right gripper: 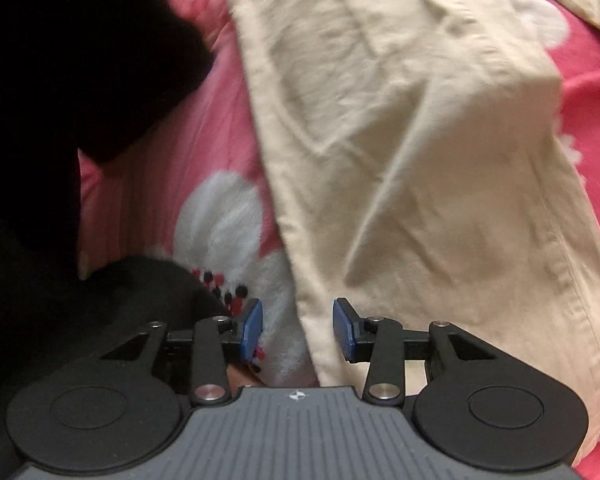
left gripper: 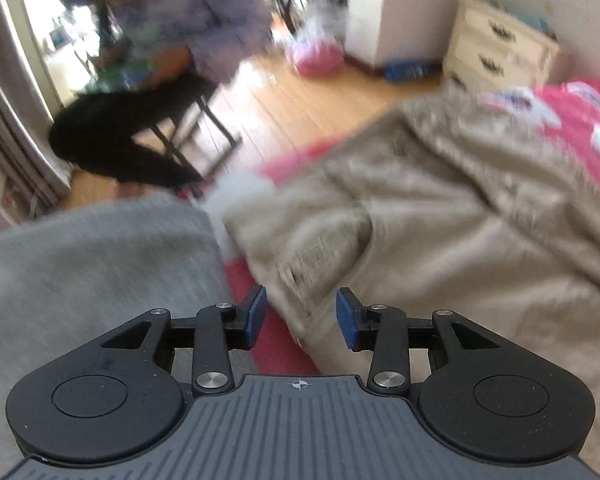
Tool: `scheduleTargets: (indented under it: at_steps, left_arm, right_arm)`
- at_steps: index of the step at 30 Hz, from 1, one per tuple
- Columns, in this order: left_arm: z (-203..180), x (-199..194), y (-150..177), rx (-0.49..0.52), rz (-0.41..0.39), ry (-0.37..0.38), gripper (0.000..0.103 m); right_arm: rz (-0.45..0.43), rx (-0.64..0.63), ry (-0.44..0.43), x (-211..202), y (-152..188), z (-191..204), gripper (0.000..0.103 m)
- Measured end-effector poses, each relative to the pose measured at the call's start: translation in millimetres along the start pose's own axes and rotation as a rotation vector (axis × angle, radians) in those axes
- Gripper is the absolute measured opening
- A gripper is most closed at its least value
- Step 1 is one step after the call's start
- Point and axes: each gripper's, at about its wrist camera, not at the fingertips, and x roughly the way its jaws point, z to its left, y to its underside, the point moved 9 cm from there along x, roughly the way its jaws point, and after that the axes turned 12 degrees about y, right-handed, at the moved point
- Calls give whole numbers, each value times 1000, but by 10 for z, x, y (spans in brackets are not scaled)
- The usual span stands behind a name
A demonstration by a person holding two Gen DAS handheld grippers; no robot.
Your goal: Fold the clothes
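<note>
Beige garment (right gripper: 420, 160) lies creased across pink bedspread (right gripper: 140, 184); its edge runs between the 2 spread fingers of right gripper (right gripper: 298, 330), not pinched; left gripper (left gripper: 302, 318) likewise spread, holding nothing, at the garment's edge; grey cloth (left gripper: 92, 264) alongside; seated person (left gripper: 152, 68) beyond, blurred.

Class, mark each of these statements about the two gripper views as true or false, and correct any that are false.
1. Both grippers are open. True: the left gripper and the right gripper each show a gap between the pads.
2. The beige garment lies on a pink bedspread. True.
3. The right gripper is clamped on a black sock. False: it holds nothing; the beige garment's edge lies between its pads.
4. A grey cloth lies left of the beige garment in the left wrist view. True.
5. The floor is carpeted in blue. False: it is wooden boards.
</note>
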Motion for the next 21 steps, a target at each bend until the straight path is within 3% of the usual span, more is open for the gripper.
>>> scheduleTargets:
  at_steps: [3, 5, 9, 12, 16, 17, 20, 21]
  left_arm:
    - [33, 17, -154, -17, -40, 3, 39]
    - [125, 178, -225, -46, -11, -24, 39]
    - [436, 582, -179, -263, 96, -56, 40]
    - [552, 736, -192, -414, 78, -25, 42]
    - [540, 831, -203, -483, 29, -28, 50]
    - [522, 829, -206, -472, 22, -36, 48]
    - [444, 753, -237, -400, -13, -42, 20]
    - [424, 703, -261, -378, -31, -44, 16]
  right_arm:
    - [-32, 55, -18, -47, -79, -98, 43]
    - [-58, 83, -4, -59, -122, -162, 43]
    - [-84, 111, 16, -64, -181, -205, 43]
    - [-83, 117, 14, -52, -175, -204, 43]
    - [-76, 100, 10, 20, -182, -156, 43]
    - [-77, 95, 13, 33, -193, -156, 43]
    - [-85, 92, 19, 45, -232, -178, 42]
    - [-90, 94, 20, 34, -239, -193, 42]
